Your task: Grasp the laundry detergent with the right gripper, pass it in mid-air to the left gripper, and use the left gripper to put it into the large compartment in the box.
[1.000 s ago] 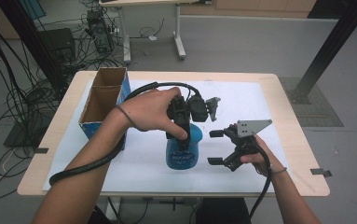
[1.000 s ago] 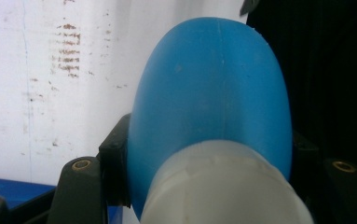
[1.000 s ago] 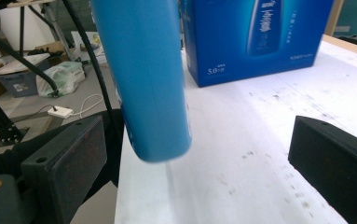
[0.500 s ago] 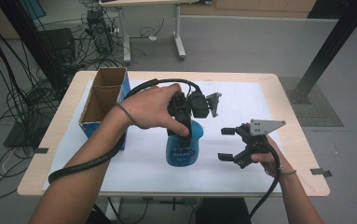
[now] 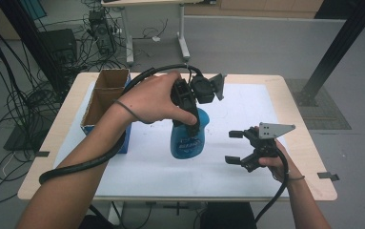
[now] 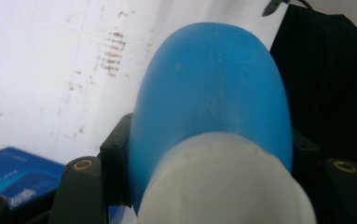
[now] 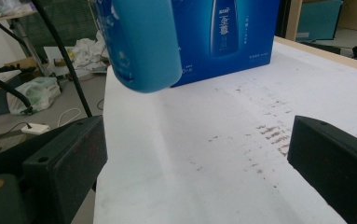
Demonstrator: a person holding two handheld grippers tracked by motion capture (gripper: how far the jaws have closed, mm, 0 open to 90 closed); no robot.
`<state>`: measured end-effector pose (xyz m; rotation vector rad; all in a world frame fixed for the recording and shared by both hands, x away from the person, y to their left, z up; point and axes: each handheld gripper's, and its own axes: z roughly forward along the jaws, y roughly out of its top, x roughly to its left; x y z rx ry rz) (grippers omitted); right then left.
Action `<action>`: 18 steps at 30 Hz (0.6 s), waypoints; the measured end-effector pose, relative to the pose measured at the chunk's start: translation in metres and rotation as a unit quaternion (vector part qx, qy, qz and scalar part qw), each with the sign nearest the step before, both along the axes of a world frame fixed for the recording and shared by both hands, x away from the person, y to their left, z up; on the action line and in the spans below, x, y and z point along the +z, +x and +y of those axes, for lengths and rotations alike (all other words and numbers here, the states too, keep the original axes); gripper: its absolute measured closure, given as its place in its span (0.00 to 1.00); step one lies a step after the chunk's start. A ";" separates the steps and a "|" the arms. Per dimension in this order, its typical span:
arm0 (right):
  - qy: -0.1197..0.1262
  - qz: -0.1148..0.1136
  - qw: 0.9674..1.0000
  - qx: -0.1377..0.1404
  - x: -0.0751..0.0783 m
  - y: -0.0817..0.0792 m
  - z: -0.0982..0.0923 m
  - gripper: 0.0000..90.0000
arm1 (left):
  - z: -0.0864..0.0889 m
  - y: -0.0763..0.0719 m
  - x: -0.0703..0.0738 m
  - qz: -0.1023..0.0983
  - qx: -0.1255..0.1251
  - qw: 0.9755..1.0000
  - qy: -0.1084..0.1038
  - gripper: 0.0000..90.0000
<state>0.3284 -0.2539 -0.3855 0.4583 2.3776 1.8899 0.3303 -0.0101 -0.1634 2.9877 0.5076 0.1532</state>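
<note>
Bottle higher, clamped in left tongs

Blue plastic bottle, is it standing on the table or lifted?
Lifted: the blue plastic bottle hangs clear above the white table mat, clamped in the left gripper.

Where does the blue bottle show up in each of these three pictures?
High view: the blue bottle is at the middle, under the left gripper.
Left gripper view: the bottle's shoulder and white neck sit at the centre, between the jaws.
Right gripper view: its rounded bottom hangs at upper left, off the table.
Shared landmark: the blue carton beside the bottle.
</note>
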 end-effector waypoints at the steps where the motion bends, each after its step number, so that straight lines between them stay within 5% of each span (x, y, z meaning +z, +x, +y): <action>1: 0.000 0.000 1.000 0.000 0.000 0.000 0.000 0.06 | 0.001 0.002 0.002 0.002 0.010 1.000 0.002 0.42; 7: 0.000 -0.002 1.000 0.000 0.001 0.000 0.000 0.06 | 0.000 0.010 0.012 -0.013 0.060 0.998 0.001 0.42; 18: 0.004 -0.004 1.000 0.003 0.002 0.000 0.006 0.06 | 0.007 0.028 0.024 -0.018 0.149 0.989 -0.009 0.42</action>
